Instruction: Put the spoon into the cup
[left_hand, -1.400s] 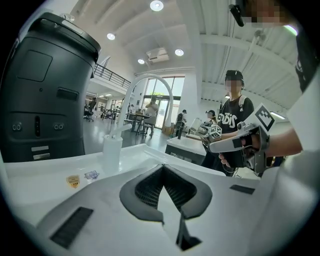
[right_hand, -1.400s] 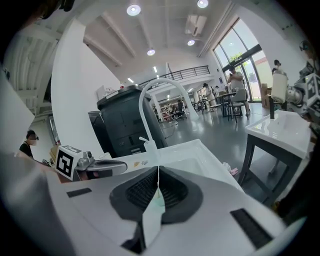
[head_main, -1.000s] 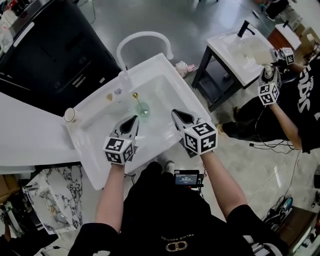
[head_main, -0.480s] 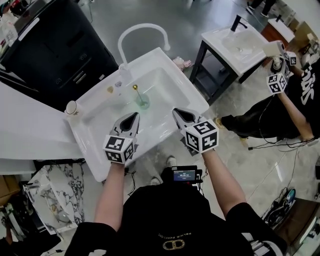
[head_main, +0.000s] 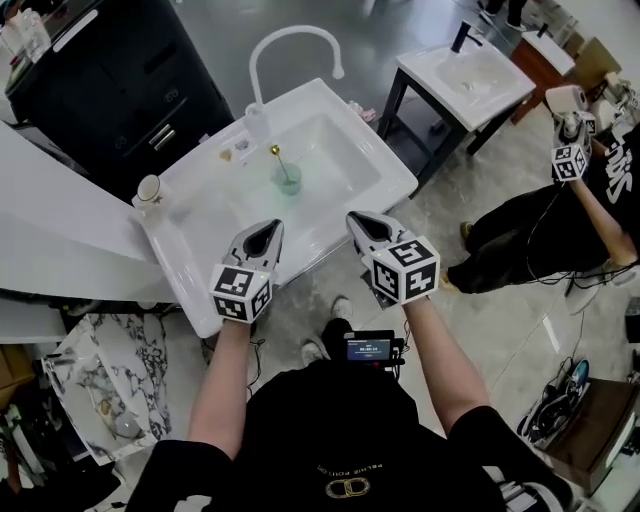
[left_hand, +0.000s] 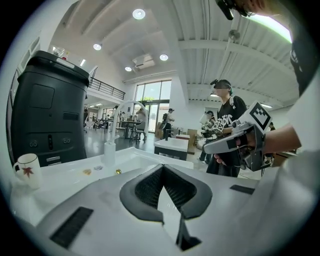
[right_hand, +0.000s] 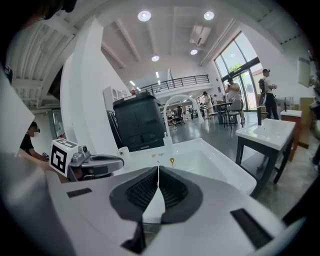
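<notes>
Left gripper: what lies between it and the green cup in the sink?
Nothing but bare white sink. In the head view, only its front rim and basin separate the left gripper from the green cup.

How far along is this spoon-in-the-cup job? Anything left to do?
It looks done: the gold spoon stands in the green cup, inside the white sink. Nothing is in hand: the left gripper and right gripper are both shut and empty, at the sink's near edge. Nothing seems left to do.
</notes>
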